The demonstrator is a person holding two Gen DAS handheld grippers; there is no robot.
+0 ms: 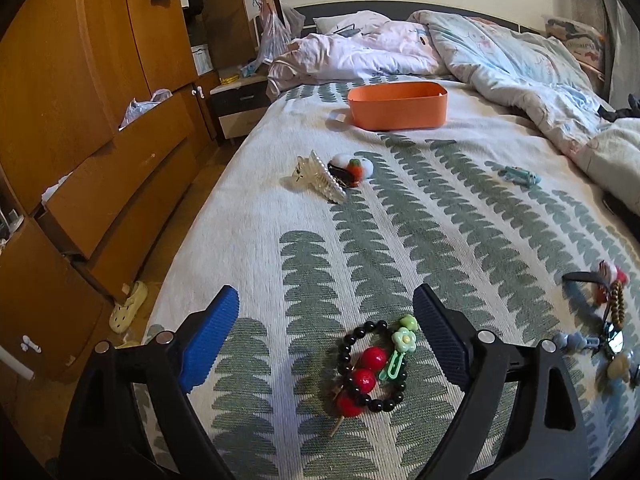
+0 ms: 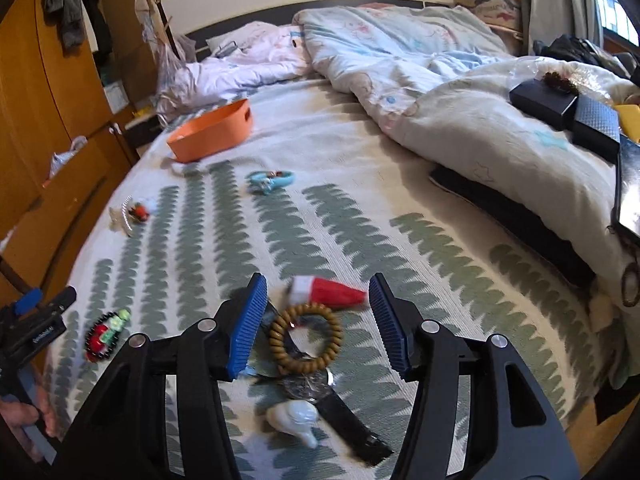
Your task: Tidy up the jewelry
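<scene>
Two grippers hang over a patterned bedspread [image 1: 460, 216] strewn with hair accessories, and the step in hand looks like the approach before the first picks, since neither holds anything

Left wrist view: the left gripper [image 1: 326, 316] stands wide open, its blue pads clear of everything. Between and just below its fingers lies a black bead bracelet [image 1: 370, 364] tangled with red cherry beads [image 1: 365, 378] and a green flower clip [image 1: 402, 344]. Farther up the bed sit a pearl claw clip [image 1: 320, 178] touching a fuzzy white clip [image 1: 354, 166], a small blue clip [image 1: 520, 176] off to the right, and the orange bin [image 1: 398, 106], the likely destination. The next move probably calls for lowering and closing on the bracelet cluster without snagging the bedspread

Right wrist view: the right gripper [image 2: 318, 320] is about half open and empty. A tan spiral hair tie [image 2: 306, 340] lies between its fingers atop a dark-strapped watch [image 2: 340, 408], with a red and white clip [image 2: 328, 292] just beyond and a white duck-shaped clip [image 2: 296, 420] nearer the camera. That stacking is the obstacle: closing on the hair tie may drag the watch. A rumpled quilt [image 2: 460, 120] crowds the right side, well apart from the bin
</scene>
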